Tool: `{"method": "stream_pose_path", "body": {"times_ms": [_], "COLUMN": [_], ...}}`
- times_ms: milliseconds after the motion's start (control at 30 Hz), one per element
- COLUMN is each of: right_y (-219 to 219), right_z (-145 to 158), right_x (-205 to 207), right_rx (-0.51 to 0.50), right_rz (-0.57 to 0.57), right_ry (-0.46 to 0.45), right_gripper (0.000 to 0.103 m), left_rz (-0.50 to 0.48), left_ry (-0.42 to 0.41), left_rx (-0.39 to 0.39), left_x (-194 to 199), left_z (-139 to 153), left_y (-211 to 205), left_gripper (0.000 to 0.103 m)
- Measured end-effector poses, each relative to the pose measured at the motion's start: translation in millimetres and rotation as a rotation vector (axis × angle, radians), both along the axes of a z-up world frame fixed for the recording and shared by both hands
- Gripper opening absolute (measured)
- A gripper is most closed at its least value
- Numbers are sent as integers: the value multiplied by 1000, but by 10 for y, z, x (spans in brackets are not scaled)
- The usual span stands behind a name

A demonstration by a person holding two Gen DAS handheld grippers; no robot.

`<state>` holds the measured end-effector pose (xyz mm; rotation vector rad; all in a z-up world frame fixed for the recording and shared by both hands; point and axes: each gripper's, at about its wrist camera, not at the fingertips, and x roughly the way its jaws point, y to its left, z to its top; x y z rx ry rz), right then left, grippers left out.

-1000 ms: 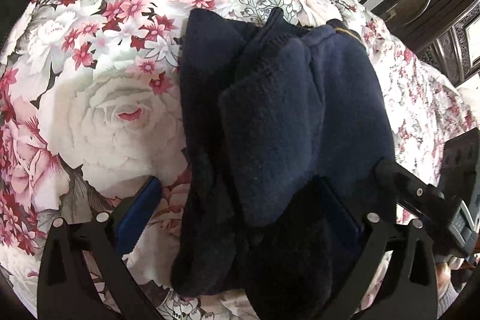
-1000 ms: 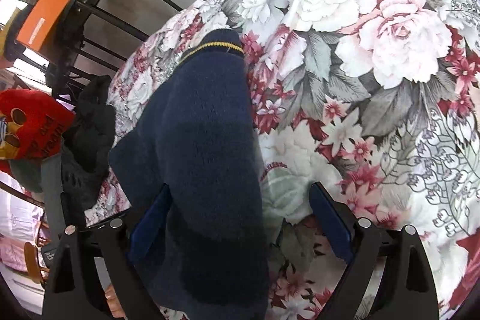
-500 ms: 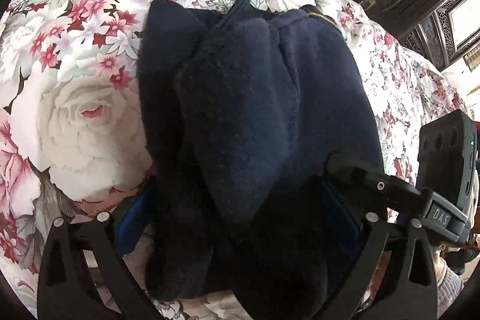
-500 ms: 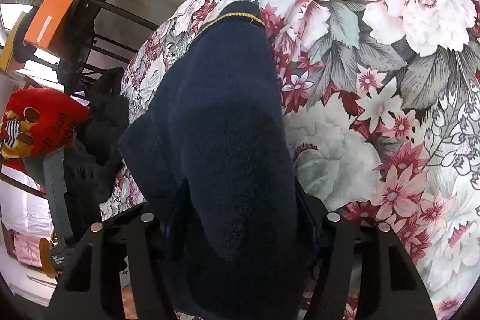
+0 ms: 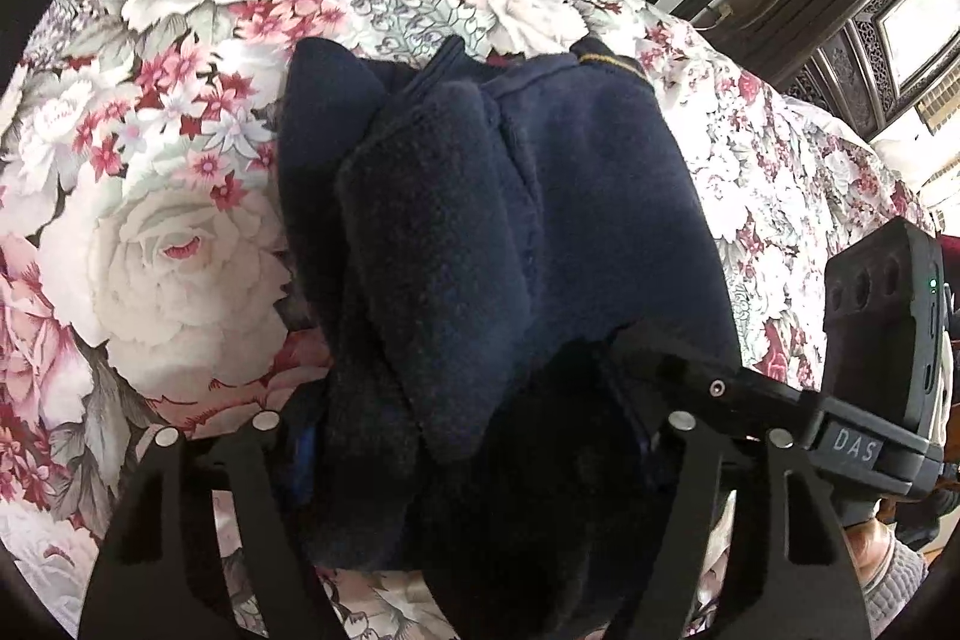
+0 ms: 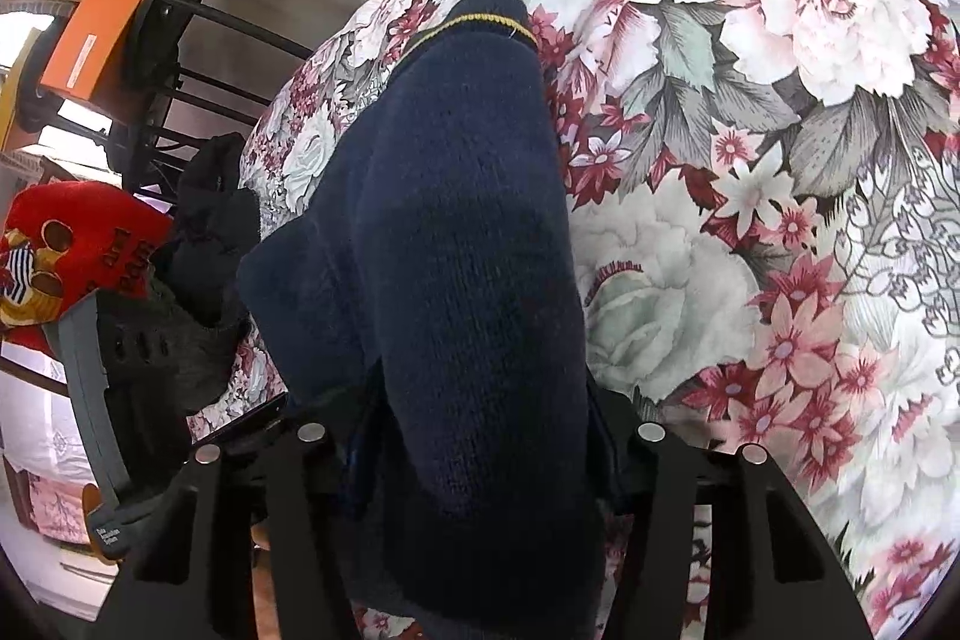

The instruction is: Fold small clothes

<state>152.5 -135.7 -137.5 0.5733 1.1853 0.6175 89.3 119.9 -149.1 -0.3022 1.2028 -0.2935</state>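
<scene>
A small navy knit garment (image 5: 510, 244) with a thin yellow stripe at its far hem lies bunched in folds on a floral bedspread (image 5: 180, 232). My left gripper (image 5: 474, 454) is shut on its near edge, the blue pads mostly buried in the cloth. The same garment fills the right wrist view (image 6: 468, 244). My right gripper (image 6: 480, 454) is shut on its near edge too. The right gripper's black body shows at the right of the left wrist view (image 5: 870, 352).
A black metal bed frame (image 6: 180, 58) stands past the bed's far edge, with an orange box (image 6: 90, 34) behind it. Dark clothes (image 6: 210, 220) and a red printed item (image 6: 66, 244) lie at the left in the right wrist view. Floral bedspread (image 6: 780, 160) stretches to the right.
Both grippers have closed from open onto the near edge of the navy garment. The right gripper's body has come closer beside my left gripper.
</scene>
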Motion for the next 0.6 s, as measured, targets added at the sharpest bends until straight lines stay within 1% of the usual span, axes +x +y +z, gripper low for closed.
{"method": "stream_pose_path", "body": {"times_ms": [167, 233, 433, 600], "right_y": [21, 25, -3, -31], "right_z": [107, 147, 268, 439], "right_x": [-73, -98, -191, -279], "right_rx": [6, 22, 47, 71], "right_rz": [18, 21, 20, 22], "right_ry": [-3, 5, 5, -10], "right_gripper": [56, 56, 52, 52], "left_rz": [9, 17, 16, 9], "left_ry": [-22, -28, -46, -94], "left_rx": [15, 8, 7, 27], "left_x": [-53, -72, -158, -271], "left_z": [138, 198, 354, 583], "left_y": [20, 44, 54, 54], "left_gripper": [67, 67, 67, 67]}}
